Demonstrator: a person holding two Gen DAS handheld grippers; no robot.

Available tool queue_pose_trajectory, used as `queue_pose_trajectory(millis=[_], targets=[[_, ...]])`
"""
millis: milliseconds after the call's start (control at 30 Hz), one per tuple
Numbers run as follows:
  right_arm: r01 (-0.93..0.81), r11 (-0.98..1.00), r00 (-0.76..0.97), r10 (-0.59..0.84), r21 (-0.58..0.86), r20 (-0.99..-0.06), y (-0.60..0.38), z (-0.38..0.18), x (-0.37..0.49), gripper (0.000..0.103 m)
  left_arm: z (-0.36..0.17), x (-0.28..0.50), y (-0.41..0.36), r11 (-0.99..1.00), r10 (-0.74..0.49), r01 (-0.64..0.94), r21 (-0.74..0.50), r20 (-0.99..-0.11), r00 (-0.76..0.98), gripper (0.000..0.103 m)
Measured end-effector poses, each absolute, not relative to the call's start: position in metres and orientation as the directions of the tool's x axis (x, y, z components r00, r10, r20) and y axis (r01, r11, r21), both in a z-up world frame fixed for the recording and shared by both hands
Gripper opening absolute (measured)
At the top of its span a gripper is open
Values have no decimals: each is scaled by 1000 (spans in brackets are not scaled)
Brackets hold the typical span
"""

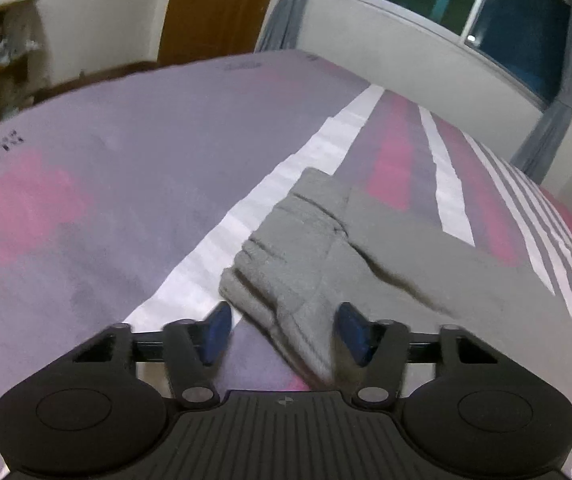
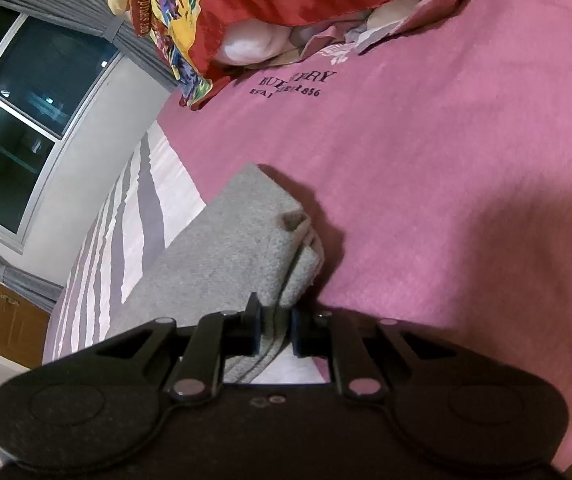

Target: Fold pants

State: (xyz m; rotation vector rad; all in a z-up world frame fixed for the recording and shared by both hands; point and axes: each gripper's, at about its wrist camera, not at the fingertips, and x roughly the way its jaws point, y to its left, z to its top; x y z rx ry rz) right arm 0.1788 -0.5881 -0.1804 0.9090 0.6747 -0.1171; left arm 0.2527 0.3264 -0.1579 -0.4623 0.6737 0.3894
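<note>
The grey pants (image 1: 298, 248) lie on the bed, folded lengthwise, with the ribbed end near my left gripper (image 1: 283, 330). That gripper is open, its blue pads (image 1: 217, 330) on either side of the pants' edge, just above the cloth. In the right wrist view the pants (image 2: 221, 252) stretch away from my right gripper (image 2: 277, 334), which is shut on their near edge, the layered grey fabric pinched between its dark fingers (image 2: 251, 330).
The bed sheet (image 1: 145, 184) is purple, pink and white striped, pink (image 2: 446, 200) on the right side. A red and yellow patterned quilt (image 2: 286, 4) lies at the head. A window (image 1: 486, 12), curtains and a wooden door (image 1: 213, 8) stand beyond the bed.
</note>
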Motion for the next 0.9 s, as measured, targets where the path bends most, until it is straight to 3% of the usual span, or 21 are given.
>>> queue_pose_trajectory(millis=[33,167,300,367,433,467,500,733,900], targets=[[367,622,790,183,691,-585,-589,-181,179,12,-159,257,328,829,178,-475,-296,-665,725,30],[367,624,789,185,690,-587,-588,-180,178,12,-161,265,326,837,207,-471,-279,-636,744,27],[369,608,790,194,703,-582,-590,-182,176,12,-170,277,322,864,211,-464,-194,-697,685,27],[368,596,792,201,713,-577,-592,-182,175,12,-160,274,321,857,202,-465,-221,-687,698,28],[369,591,792,205,718,-576,-592,-183,175,12,-154,267,320,857,196,-455,-242,-664,722,41],[372,585,791,206,720,-576,-593,-183,175,12,-153,261,318,860,198,-450,-242,-653,731,61],[376,580,791,205,722,-577,-593,-183,176,13,-152,255,317,862,207,-450,-233,-648,733,73],[425,575,759,195,699,-621,-593,-177,188,13,-160,249,318,862,198,-455,-222,-680,706,73],[417,701,739,108,578,-665,-571,-151,196,13,-169,244,322,847,170,-465,-257,-699,695,73]])
